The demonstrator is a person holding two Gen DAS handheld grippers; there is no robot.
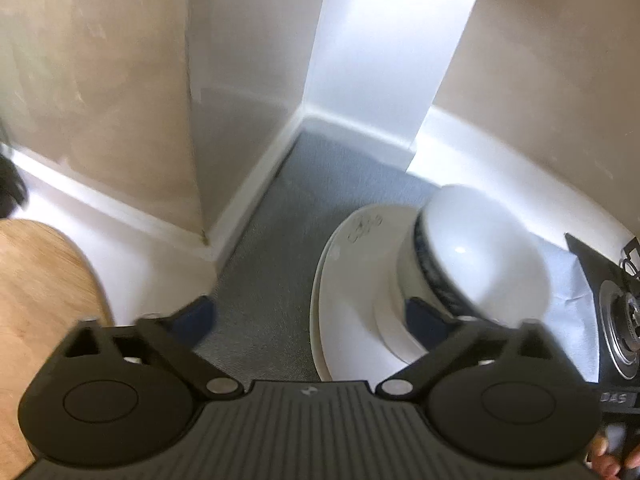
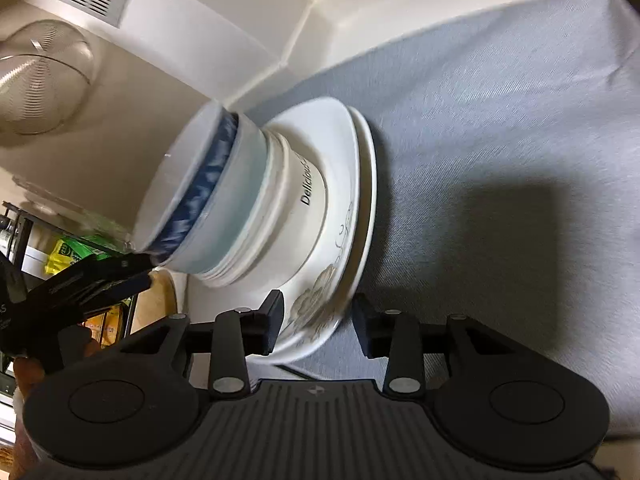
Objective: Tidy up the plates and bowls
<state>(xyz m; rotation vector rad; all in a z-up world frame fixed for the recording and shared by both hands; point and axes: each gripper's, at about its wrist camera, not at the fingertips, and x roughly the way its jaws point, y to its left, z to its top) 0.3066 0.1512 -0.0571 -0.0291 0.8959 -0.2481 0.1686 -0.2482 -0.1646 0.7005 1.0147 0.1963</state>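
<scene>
My right gripper [image 2: 316, 324] sits half open at the near edge of the stack, its pads either side of the plates' [image 2: 362, 184] rim at my 12 o'clock but not pressing it, as far as I can tell. The risk starts here: if I close on only the top plate's lip and pull, I judge the whole tower could slide on the grey mat [image 2: 500, 120] or tilt.

My left gripper [image 1: 310, 318] is spread wide and empty, nothing between its pads. Its right finger [image 1: 424, 318] is just beside the bowls at my 1 o'clock. Swinging it carelessly could clip the top bowl [image 1: 476, 252] and knock it loose.

The stack itself: plates at the bottom, a lettered white bowl [image 2: 304, 200] nested on them, more bowls inside it, and the blue-banded bowl uppermost. That top one looks empty and glossy inside, so I expect it to slip easily.

Farther off, at 10 o'clock in the right view, a clear glass bowl [image 2: 44, 80] stands by the wall, well apart; its contents I cannot make out.
</scene>
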